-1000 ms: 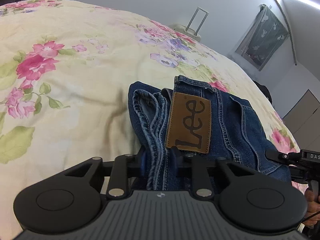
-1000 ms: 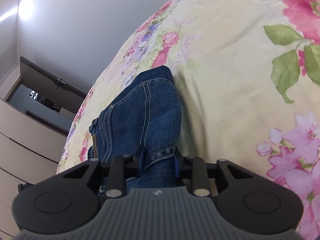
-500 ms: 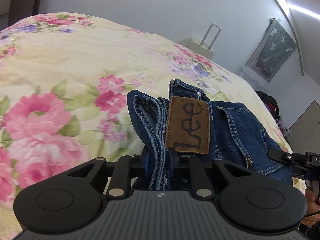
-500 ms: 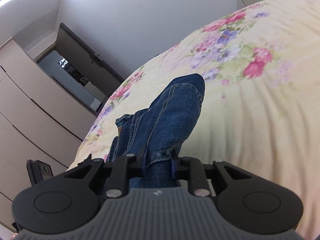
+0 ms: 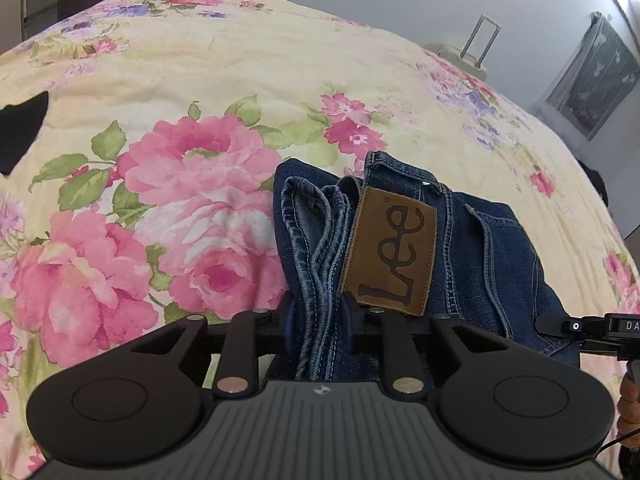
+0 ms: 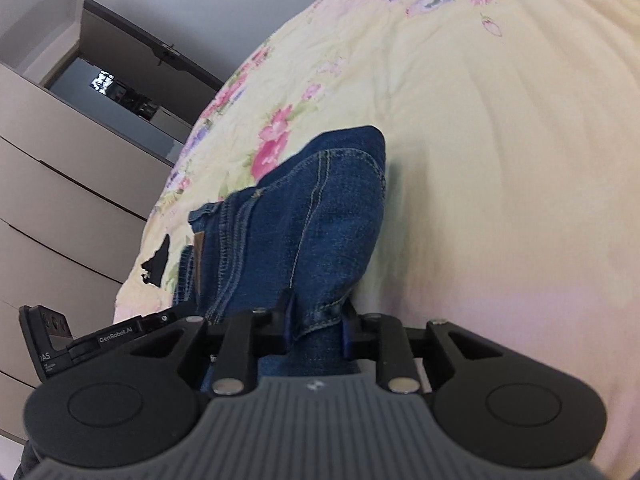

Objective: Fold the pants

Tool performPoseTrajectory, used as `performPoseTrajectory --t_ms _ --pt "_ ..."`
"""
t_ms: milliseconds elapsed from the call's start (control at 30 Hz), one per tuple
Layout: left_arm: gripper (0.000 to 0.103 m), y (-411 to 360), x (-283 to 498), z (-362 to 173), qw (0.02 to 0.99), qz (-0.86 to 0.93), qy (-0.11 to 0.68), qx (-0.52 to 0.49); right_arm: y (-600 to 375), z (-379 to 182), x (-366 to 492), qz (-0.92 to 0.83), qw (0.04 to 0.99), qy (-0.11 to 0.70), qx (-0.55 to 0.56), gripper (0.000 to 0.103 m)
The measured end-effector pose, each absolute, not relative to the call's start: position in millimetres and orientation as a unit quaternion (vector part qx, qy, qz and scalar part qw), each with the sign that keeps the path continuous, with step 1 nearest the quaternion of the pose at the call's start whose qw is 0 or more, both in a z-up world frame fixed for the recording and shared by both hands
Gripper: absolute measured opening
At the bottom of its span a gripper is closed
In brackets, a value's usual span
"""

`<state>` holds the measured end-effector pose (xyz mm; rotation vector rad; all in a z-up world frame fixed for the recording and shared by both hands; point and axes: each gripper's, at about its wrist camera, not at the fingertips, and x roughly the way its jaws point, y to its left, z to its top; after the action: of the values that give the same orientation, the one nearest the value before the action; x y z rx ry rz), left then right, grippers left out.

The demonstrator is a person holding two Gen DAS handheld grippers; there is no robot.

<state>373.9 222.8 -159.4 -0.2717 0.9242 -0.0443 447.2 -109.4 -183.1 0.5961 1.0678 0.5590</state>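
1. The left gripper (image 5: 318, 316) has its jaws around a thick bundle of folded denim, the stacked hems and waistband edge of the jeans (image 5: 400, 248); the 2 pads press on the cloth from either side; the jaws are opening at this moment, with the fabric between them.
2. Just ahead of the left jaws and slightly to their right lies the brown leather patch (image 5: 390, 250) on the waistband; its lower end reaches down to the right finger.
3. Beyond the left jaws the jeans rest folded on the floral bedspread (image 5: 192, 184); large pink roses lie to the left of the jaws; the denim spreads ahead and to the right.
4. Far to the right of the left jaws the black tip of the other tool juts in, and a bit of the person's hand (image 5: 629, 404) shows at the frame's edge.
5. The right gripper (image 6: 318, 324) clamps a hem edge of the jeans (image 6: 304, 216); the pads pinch the stitched fold between them; these jaws are opening too, with the cloth between them.
6. Ahead of the right jaws the folded denim runs up and leftward over the bedspread (image 6: 500, 140); pale yellow cloth lies to the right of the jaws.
7. Left of the right jaws sits the left tool's black body; past it stands a wardrobe (image 6: 52, 168).
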Motion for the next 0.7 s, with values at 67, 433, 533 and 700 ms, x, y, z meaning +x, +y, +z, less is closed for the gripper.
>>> performPoseTrajectory --t_ms 67,433,533,700 --pt "0.033 213.9 367.6 -148.8 0.891 -0.002 0.445 -0.088 -104.1 -181.9 451.4 0.242 0.782 0.514 0.256 0.031" --pt "0.068 163.6 258.5 -49.8 0.939 0.027 0.342 0.012 -81.9 -69.7 359.9 0.215 0.887 0.405 0.059 0.051" --pt "0.077 146.6 223.9 -35.9 0.945 0.037 0.324 0.020 -77.9 -43.4 310.5 0.217 0.907 0.361 0.017 0.058" --pt "0.087 121.1 169.9 -25.0 0.952 0.079 0.294 0.029 -76.9 -20.7 236.5 0.216 0.917 0.334 -0.008 0.062"
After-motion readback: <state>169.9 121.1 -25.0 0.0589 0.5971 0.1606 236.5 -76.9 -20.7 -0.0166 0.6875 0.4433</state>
